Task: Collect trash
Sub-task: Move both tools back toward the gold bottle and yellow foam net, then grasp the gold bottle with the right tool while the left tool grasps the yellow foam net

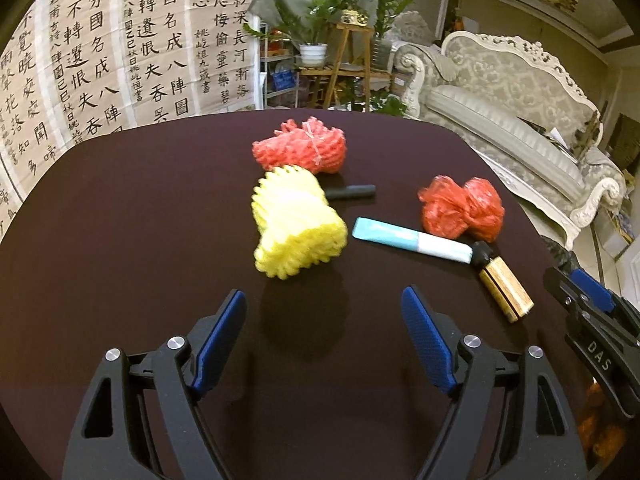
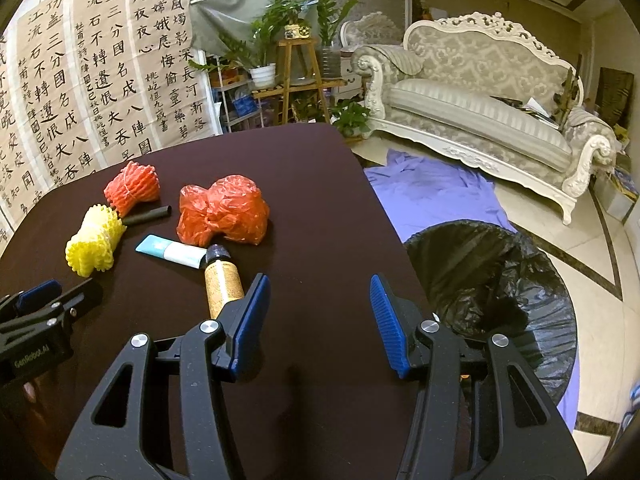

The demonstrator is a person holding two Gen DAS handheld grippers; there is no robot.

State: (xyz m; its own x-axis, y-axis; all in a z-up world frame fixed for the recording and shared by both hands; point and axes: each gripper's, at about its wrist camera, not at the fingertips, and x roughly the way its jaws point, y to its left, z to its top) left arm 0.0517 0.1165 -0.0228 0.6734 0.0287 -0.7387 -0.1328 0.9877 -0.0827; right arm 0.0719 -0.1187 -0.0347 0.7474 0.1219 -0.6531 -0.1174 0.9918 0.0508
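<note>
1. Blue-padded left gripper (image 1: 323, 308): jaws wide apart, holding nothing, hovering over the dark table (image 1: 140, 220), aimed at the yellow foam net (image 1: 298, 222) just ahead.
2. Right gripper (image 2: 318, 300): jaws wide too, empty, near the table's right edge.
3. Trash count on the table: 1 yellow foam net, 1 red foam net (image 1: 300, 150), 1 red plastic bag (image 2: 222, 212), 1 teal tube (image 1: 408, 238), 1 gold bottle (image 2: 223, 282), 1 black stick (image 1: 351, 192).
4. One black-lined bin (image 2: 492, 300) on the floor, right of the table.

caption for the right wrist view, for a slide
Open right gripper above table beside lined bin; trash waits to its left.
</note>
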